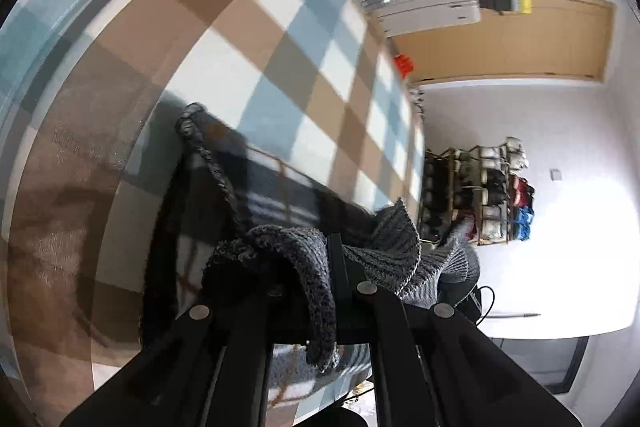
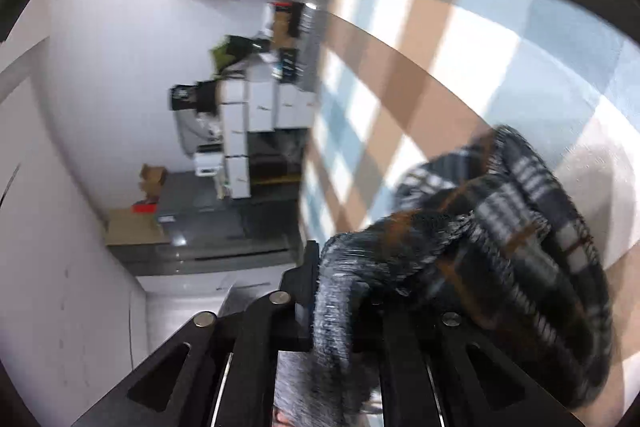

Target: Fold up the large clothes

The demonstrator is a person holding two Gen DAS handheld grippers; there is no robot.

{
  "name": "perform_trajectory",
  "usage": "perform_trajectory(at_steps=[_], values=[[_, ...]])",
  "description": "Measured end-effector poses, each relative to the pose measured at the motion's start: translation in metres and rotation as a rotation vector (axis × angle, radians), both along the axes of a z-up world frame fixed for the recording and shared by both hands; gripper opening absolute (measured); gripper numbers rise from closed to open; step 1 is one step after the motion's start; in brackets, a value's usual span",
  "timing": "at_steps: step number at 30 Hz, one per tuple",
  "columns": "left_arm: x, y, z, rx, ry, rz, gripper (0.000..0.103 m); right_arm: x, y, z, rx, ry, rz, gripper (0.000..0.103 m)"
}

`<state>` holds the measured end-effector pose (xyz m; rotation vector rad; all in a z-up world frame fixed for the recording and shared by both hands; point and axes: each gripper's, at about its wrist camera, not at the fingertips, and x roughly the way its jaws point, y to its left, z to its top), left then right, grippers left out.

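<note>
A dark grey knitted garment with white and orange plaid stripes (image 1: 256,195) lies partly on the checked bed cover (image 1: 224,39). My left gripper (image 1: 334,255) is shut on a ribbed grey edge of it, and the knit drapes over the fingers. In the right wrist view my right gripper (image 2: 334,267) is shut on another bunched part of the same garment (image 2: 512,227), which hangs in a thick fold to the right of the fingers. Both views are rolled sideways and blurred.
The brown, blue and white checked cover (image 2: 420,67) spreads under the garment. A shelf rack with bags and shoes (image 1: 480,195) stands by the white wall. White drawer units and boxes (image 2: 256,115) and a wooden door (image 1: 520,39) lie beyond the bed.
</note>
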<state>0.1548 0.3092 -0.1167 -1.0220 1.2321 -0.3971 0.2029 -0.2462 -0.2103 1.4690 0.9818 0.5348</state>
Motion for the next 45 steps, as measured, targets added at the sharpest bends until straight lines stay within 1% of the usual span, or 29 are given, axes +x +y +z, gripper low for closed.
perform_trajectory(at_steps=[3,7,8,9,11,13,14,15,16,19,21,22,23,24,25,26,27,28,29,30,32,35,36,38,39,41,42,43,45], values=[[-0.001,0.004,0.001,-0.008,0.012,-0.015,0.001,0.001,-0.008,-0.008,0.056,0.001,0.009,0.008],[0.003,0.006,0.002,-0.058,0.052,-0.003,0.002,-0.003,-0.02,-0.002,0.103,-0.028,-0.003,0.01],[0.003,0.007,0.006,-0.046,0.055,-0.01,0.002,-0.005,-0.023,0.001,0.11,-0.033,-0.015,0.011],[0.003,0.006,0.01,-0.031,0.055,-0.015,0.002,-0.006,-0.025,0.005,0.114,-0.044,-0.024,0.015],[0.003,0.005,0.019,-0.006,0.045,-0.019,0.002,-0.009,-0.035,0.016,0.121,-0.087,-0.071,0.035],[0.006,0.002,0.028,0.036,0.036,-0.022,0.002,-0.018,-0.05,0.029,0.118,-0.142,-0.175,0.102],[0.007,0.001,0.03,0.06,0.039,-0.015,0.002,-0.023,-0.057,0.036,0.095,-0.17,-0.227,0.103],[0.009,-0.001,0.031,0.072,0.042,-0.012,0.002,-0.028,-0.062,0.049,0.038,-0.22,-0.257,0.103],[0.01,-0.002,0.034,0.077,0.038,-0.013,0.003,-0.029,-0.061,0.057,0.002,-0.244,-0.242,0.103],[0.01,-0.006,0.036,0.103,0.063,-0.021,0.004,-0.028,-0.038,0.085,-0.144,-0.279,-0.107,0.103],[0.011,-0.006,0.036,0.098,0.079,-0.012,0.006,-0.029,-0.01,0.103,-0.3,-0.312,0.014,0.103],[0.011,-0.006,0.037,0.101,0.085,-0.003,0.007,-0.032,0.009,0.114,-0.406,-0.339,0.074,0.103],[0.012,-0.006,0.037,0.101,0.095,0.002,0.009,-0.034,0.034,0.127,-0.542,-0.386,0.152,0.103],[0.013,-0.006,0.038,0.097,0.1,0.006,0.011,-0.038,0.051,0.131,-0.632,-0.415,0.204,0.103],[0.013,-0.005,0.039,0.094,0.096,0.013,0.019,-0.04,0.077,0.138,-0.767,-0.461,0.283,0.103],[0.014,-0.004,0.042,0.111,0.088,0.026,0.03,-0.047,0.1,0.14,-0.892,-0.522,0.352,0.103],[0.013,0.0,0.046,0.142,0.074,0.055,0.036,-0.056,0.12,0.14,-1.013,-0.585,0.408,0.103],[0.012,0.004,0.05,0.166,0.058,0.085,0.049,-0.059,0.141,0.134,-1.134,-0.613,0.457,0.103],[0.011,0.009,0.053,0.166,0.041,0.107,0.056,-0.057,0.159,0.122,-1.236,-0.597,0.517,0.103],[0.01,0.013,0.056,0.153,0.024,0.118,0.056,-0.052,0.173,0.107,-1.311,-0.563,0.572,0.103],[0.008,0.015,0.06,0.164,0.015,0.102,0.056,-0.046,0.18,0.087,-1.354,-0.52,0.61,0.103],[-0.001,0.01,0.072,0.229,-0.008,0.08,0.056,-0.031,0.175,0.074,-1.306,-0.464,0.603,0.103],[-0.006,0.005,0.079,0.257,-0.035,0.056,0.056,-0.027,0.174,0.071,-1.289,-0.447,0.6,0.103],[-0.012,-0.01,0.086,0.315,-0.053,0.009,0.056,-0.016,0.172,0.068,-1.26,-0.416,0.597,0.103],[-0.019,-0.026,0.092,0.371,-0.071,-0.035,0.056,-0.015,0.17,0.068,-1.246,-0.411,0.597,0.103],[-0.03,-0.055,0.098,0.424,-0.121,-0.107,0.057,-0.015,0.165,0.077,-1.236,-0.405,0.577,0.103],[-0.035,-0.064,0.099,0.435,-0.137,-0.131,0.057,-0.019,0.165,0.086,-1.23,-0.408,0.56,0.103],[-0.042,-0.086,0.099,0.441,-0.168,-0.187,0.057,-0.022,0.16,0.096,-1.216,-0.427,0.521,0.103],[-0.052,-0.11,0.093,0.447,-0.188,-0.256,0.057,-0.029,0.148,0.109,-1.176,-0.463,0.457,0.103]])
